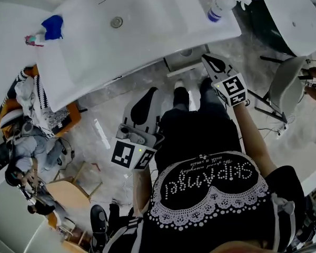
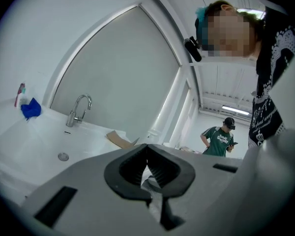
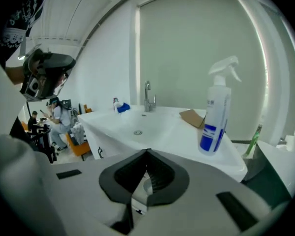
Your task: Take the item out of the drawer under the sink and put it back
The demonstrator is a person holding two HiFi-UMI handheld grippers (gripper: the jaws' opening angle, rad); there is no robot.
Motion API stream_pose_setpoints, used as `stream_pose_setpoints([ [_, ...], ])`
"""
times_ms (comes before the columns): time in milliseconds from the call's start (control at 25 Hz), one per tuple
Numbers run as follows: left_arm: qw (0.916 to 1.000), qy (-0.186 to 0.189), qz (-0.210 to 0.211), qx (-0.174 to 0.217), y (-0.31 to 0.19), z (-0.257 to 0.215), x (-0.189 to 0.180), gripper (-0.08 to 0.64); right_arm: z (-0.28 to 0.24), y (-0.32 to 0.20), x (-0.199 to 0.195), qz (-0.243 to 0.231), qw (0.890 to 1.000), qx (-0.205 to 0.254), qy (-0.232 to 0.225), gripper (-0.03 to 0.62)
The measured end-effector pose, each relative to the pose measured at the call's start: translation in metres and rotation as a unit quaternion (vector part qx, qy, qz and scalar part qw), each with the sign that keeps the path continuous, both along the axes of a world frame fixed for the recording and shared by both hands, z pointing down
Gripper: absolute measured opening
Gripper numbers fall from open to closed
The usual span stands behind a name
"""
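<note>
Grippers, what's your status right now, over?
Left gripper shut, right gripper shut, both empty. Drawer item not in sight. Spray bottle stands on sink, clear of both.

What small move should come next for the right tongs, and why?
Probably lower the right tongs toward the grey front under the sink and open them. Both they and the left tongs are shut on nothing and held above the sink top, so no item is in hand yet.
</note>
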State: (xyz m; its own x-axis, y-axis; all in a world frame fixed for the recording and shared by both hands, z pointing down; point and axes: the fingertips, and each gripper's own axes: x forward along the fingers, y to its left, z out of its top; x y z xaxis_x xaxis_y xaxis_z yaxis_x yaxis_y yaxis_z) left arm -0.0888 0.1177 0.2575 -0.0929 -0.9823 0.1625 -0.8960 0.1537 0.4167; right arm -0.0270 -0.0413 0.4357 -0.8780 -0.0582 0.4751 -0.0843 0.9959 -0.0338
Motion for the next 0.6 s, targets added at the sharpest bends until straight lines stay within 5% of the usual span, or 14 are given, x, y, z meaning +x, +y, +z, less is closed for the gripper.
stream_pose_setpoints([
  [600, 0.9964, -0.079, -0.031, -0.001, 0.017, -0.026, -0.039, 0.005, -0.108, -0.041, 0.060, 0.139, 0.983, 0.033, -0.114, 0.017],
])
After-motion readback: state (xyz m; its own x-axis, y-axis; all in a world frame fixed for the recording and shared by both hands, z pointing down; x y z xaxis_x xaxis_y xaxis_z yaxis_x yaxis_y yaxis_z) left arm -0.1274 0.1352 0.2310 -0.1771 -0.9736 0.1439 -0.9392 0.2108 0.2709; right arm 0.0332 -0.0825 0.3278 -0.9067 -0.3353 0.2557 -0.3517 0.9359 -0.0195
